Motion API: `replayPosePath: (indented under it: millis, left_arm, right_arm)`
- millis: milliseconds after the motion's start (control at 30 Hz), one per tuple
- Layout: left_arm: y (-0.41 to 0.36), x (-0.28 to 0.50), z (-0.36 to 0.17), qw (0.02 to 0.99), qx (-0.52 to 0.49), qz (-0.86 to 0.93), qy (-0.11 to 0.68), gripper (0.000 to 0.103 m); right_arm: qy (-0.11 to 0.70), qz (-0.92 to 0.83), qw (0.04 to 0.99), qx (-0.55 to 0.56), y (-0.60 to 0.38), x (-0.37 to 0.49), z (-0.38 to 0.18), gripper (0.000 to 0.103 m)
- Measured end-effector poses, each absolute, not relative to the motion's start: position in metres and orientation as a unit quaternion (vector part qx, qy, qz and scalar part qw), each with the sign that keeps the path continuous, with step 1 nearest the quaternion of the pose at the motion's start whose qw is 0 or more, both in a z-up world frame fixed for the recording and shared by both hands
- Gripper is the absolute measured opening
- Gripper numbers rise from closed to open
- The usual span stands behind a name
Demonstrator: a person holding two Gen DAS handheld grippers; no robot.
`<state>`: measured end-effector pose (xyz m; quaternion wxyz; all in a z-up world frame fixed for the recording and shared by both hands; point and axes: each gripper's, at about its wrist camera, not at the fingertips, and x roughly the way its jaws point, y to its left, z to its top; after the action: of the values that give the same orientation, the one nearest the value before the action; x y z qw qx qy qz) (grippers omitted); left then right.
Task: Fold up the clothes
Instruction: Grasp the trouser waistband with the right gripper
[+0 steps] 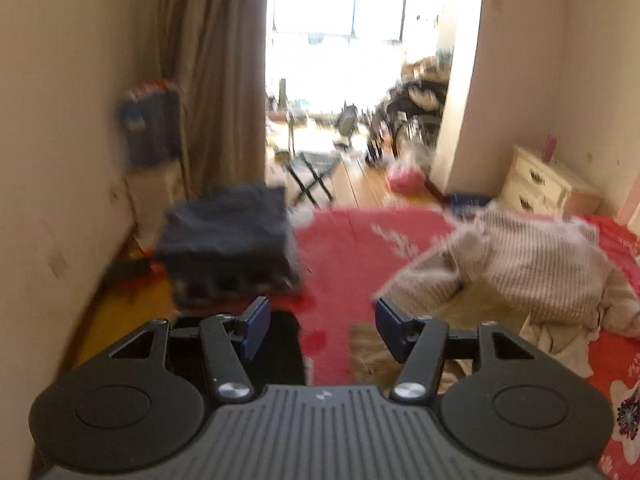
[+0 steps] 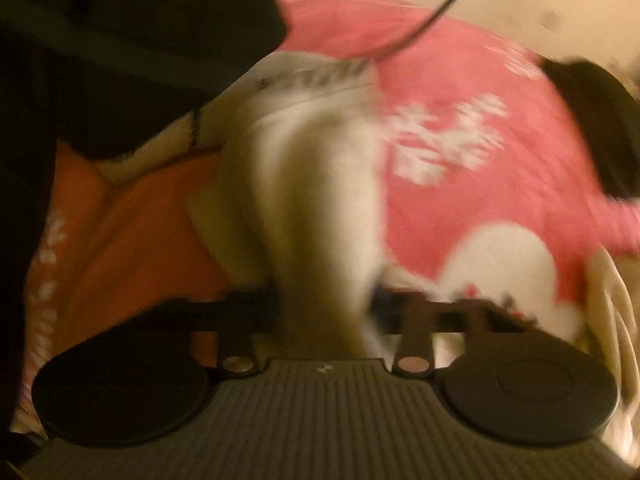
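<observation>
In the left wrist view I see my left tongs (image 1: 320,326) at the bottom middle of the frame. Their two blue pads (image 1: 256,330) stand apart and nothing is between them. Under the gap I see the red bed cover (image 1: 352,236) with white flowers on it.

On the right side of that view a beige ribbed sweater (image 1: 532,264) lies in a loose heap on the bed. It is near the right pad but does not touch it. More pale cloth (image 1: 560,340) lies crumpled just below the sweater.

A neat stack of dark blue folded clothes (image 1: 228,240) sits left of the middle, at the edge of the bed, well apart from the sweater. Behind it are a brown curtain (image 1: 208,60) at the upper left and a bright window (image 1: 344,0) at the top middle. A white drawer chest (image 1: 544,184) stands at the right by the wall.

The right wrist view is very blurry. My right tongs (image 2: 328,312) sit at the bottom middle, and they are clamped on a bunch of cream cloth (image 2: 316,200). The cloth runs from the tongs up to the middle of the frame, where it has a striped band (image 2: 316,76). The pink-red bed cover (image 2: 460,200) shows around it. A dark sleeve (image 2: 120,40) fills the upper left, and a thin dark cable (image 2: 432,20) crosses the top.
</observation>
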<state>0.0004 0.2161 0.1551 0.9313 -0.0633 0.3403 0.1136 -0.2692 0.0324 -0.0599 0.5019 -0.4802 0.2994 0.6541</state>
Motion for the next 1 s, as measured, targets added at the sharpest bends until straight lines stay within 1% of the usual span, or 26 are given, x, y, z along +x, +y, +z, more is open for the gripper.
replayPosePath:
  millis: [100,233,300,400,500,567,600,633,667,700,733,800,833,867,900,967,1000]
  left_arm:
    - [0.222,0.026,0.105,0.915,-0.087,0.088,0.385,0.060]
    - [0.239,0.040,0.047,0.890,-0.145,0.040,0.431,0.060]
    - [0.243,0.043,0.026,0.881,-0.157,0.021,0.446,0.060]
    - [0.240,0.045,0.001,0.875,-0.148,-0.004,0.460,0.060]
    - [0.229,0.050,-0.019,0.871,-0.139,-0.023,0.471,0.061]
    - [0.227,0.055,-0.033,0.864,-0.139,-0.031,0.483,0.062]
    - [0.227,0.057,-0.039,0.860,-0.143,-0.032,0.489,0.062]
    - [0.227,0.058,-0.046,0.857,-0.146,-0.034,0.494,0.062]
    - [0.229,0.061,-0.050,0.855,-0.151,-0.037,0.494,0.062]
    - [0.231,0.063,-0.054,0.854,-0.155,-0.040,0.495,0.062]
    - [0.232,0.066,-0.057,0.853,-0.160,-0.043,0.495,0.064]
    - [0.236,0.071,-0.061,0.854,-0.168,-0.055,0.489,0.066]
    - [0.237,0.073,-0.062,0.855,-0.174,-0.063,0.484,0.069]
    - [0.237,0.076,-0.063,0.856,-0.179,-0.071,0.480,0.071]
    - [0.237,0.080,-0.064,0.856,-0.184,-0.080,0.477,0.072]
    - [0.235,0.088,-0.068,0.857,-0.190,-0.089,0.471,0.073]
    - [0.233,0.093,-0.070,0.858,-0.191,-0.091,0.469,0.073]
  right_arm:
    - [0.323,0.643,0.513,-0.467,0.003,-0.242,-0.032,0.014]
    - [0.342,0.578,0.543,-0.503,-0.063,-0.187,0.017,0.014]
    - [0.358,0.536,0.553,-0.528,-0.102,-0.152,0.043,0.014]
    - [0.367,0.447,0.566,-0.588,-0.158,-0.089,0.073,0.014]
    - [0.363,0.358,0.580,-0.635,-0.197,-0.032,0.075,0.015]
    - [0.394,0.334,0.587,-0.623,-0.215,-0.006,0.059,0.021]
    - [0.420,0.332,0.584,-0.610,-0.219,0.002,0.049,0.029]
    - [0.449,0.332,0.577,-0.596,-0.224,0.005,0.039,0.045]
    - [0.477,0.332,0.569,-0.582,-0.228,0.009,0.030,0.056]
    - [0.487,0.334,0.572,-0.570,-0.234,0.009,0.027,0.069]
    - [0.505,0.335,0.577,-0.547,-0.242,0.011,0.032,0.075]
    - [0.540,0.338,0.585,-0.502,-0.259,0.015,0.042,0.078]
    - [0.572,0.334,0.593,-0.458,-0.259,0.023,0.051,0.079]
    - [0.596,0.333,0.601,-0.417,-0.269,0.029,0.065,0.079]
    - [0.602,0.332,0.622,-0.375,-0.279,0.035,0.084,0.079]
    - [0.573,0.338,0.688,-0.291,-0.289,0.052,0.123,0.081]
    - [0.551,0.343,0.719,-0.248,-0.292,0.059,0.139,0.087]
